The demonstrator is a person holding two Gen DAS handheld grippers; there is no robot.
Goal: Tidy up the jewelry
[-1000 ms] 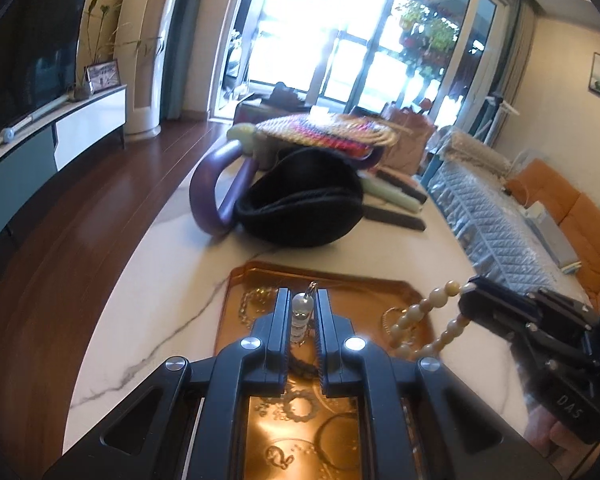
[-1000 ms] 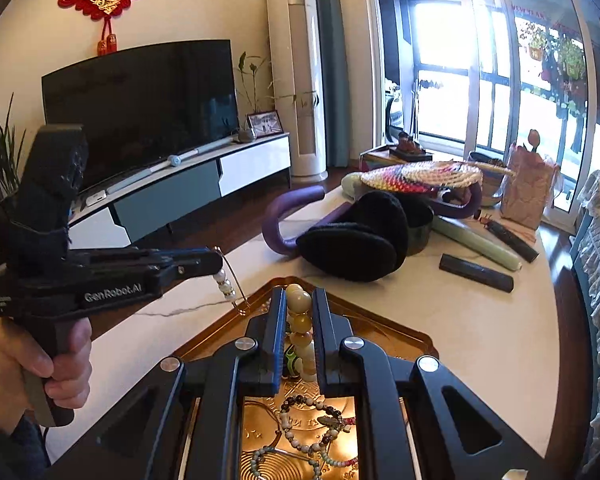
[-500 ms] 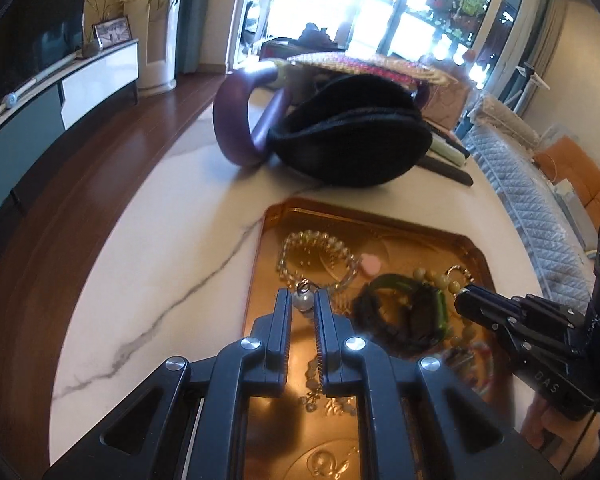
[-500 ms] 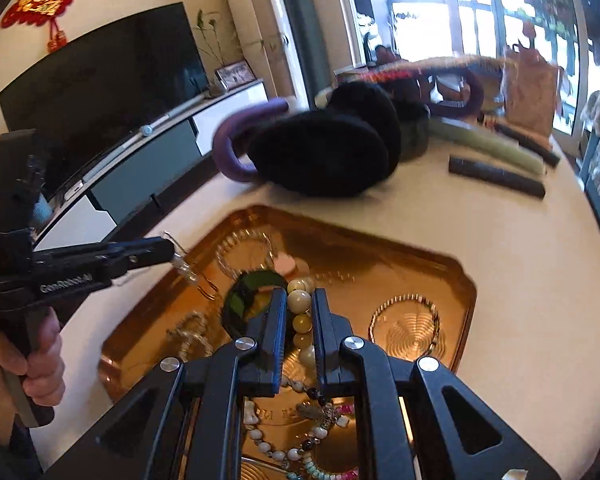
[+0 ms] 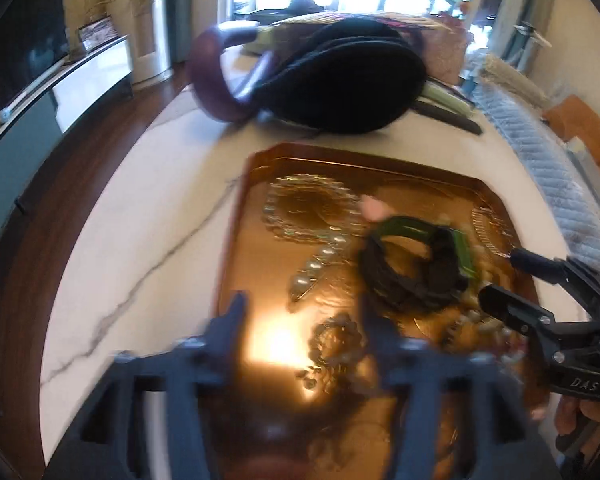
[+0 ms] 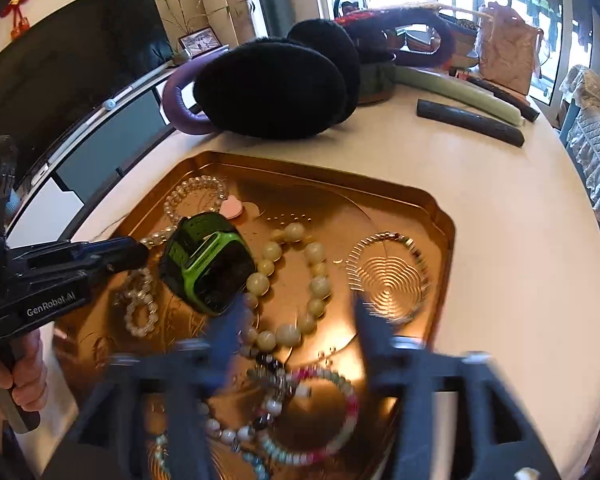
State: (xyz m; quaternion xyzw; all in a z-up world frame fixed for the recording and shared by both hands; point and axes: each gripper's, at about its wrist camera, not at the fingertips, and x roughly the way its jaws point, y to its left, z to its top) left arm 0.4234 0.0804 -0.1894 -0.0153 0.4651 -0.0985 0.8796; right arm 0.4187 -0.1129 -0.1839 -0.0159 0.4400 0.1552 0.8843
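Note:
A gold tray (image 6: pixel 440 216) on the marble table holds the jewelry. In it lie a cream bead necklace (image 6: pixel 296 280), a green-and-black watch (image 6: pixel 210 264), a clear bead bracelet (image 6: pixel 196 196), a pearl piece (image 5: pixel 314 268), a thin chain bracelet (image 6: pixel 384 276) and a pink-and-white bead bracelet (image 6: pixel 324 412). My left gripper (image 5: pixel 300 316) is open and empty just above the tray's near left part. My right gripper (image 6: pixel 296 316) is open and empty over the cream necklace. Both views are blurred near the fingers.
Black earmuffs (image 6: pixel 276 84) and a purple curved handle (image 6: pixel 180 108) lie just beyond the tray (image 5: pixel 380 160). A dark bar (image 6: pixel 468 122) and a pale green rod (image 6: pixel 456 92) lie at the far right. A TV cabinet (image 5: pixel 40 120) stands left of the table.
Both grippers have opened. The left let go of the pearl piece and the right let go of the cream bead necklace; both now lie in the tray. Both grippers came lower over the tray.

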